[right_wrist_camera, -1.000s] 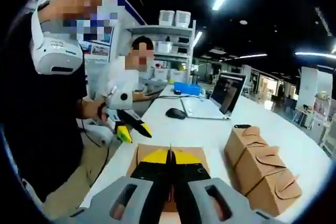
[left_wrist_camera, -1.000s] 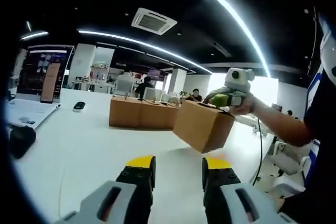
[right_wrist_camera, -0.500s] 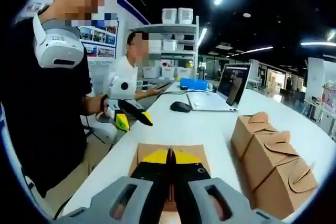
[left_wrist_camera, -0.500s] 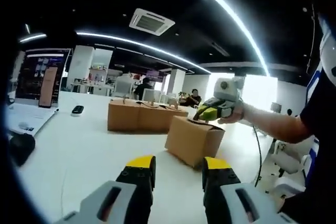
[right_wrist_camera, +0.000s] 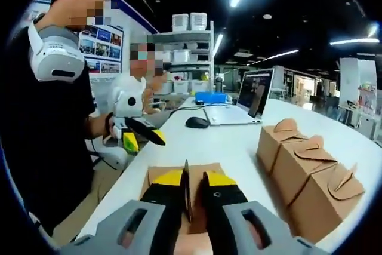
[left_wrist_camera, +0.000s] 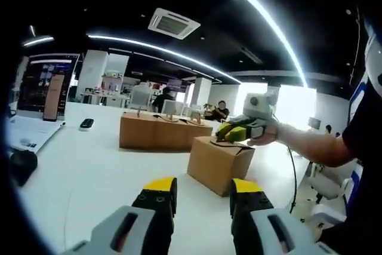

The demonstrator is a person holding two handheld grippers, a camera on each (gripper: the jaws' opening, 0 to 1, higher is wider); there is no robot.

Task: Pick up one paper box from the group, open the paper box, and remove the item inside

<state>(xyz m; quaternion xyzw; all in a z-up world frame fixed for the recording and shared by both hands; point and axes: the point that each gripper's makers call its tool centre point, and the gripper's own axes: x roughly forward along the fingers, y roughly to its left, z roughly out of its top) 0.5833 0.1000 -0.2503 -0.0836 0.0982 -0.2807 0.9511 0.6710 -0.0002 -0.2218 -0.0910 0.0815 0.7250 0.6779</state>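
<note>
A brown paper box (left_wrist_camera: pixel 218 160) rests on the white table (left_wrist_camera: pixel 89 171), apart from the row of like boxes (left_wrist_camera: pixel 158 132). In the left gripper view my right gripper (left_wrist_camera: pixel 230 132) sits at the box's top handle. Seen from the right gripper view, my right gripper (right_wrist_camera: pixel 192 180) has its jaws slightly apart, and the box's upright handle flap (right_wrist_camera: pixel 187 192) stands between them above the box top (right_wrist_camera: pixel 156 174). My left gripper (left_wrist_camera: pixel 203 190) is open and holds nothing, a short way in front of the box. It also appears at the left, held in a hand (right_wrist_camera: pixel 138 138).
The other gable-top boxes (right_wrist_camera: pixel 304 168) stand in a row to the right. A laptop (right_wrist_camera: pixel 242 103) and a mouse (right_wrist_camera: pixel 197 122) lie farther along the table (right_wrist_camera: pixel 239 141). Another mouse (left_wrist_camera: pixel 24 164) is at the left. A seated person (right_wrist_camera: pixel 143 85) is beyond the table's edge.
The box has come down from the air onto the table. My right jaws, pressed tight on the handle before, now show a small gap. The left gripper has stayed put.
</note>
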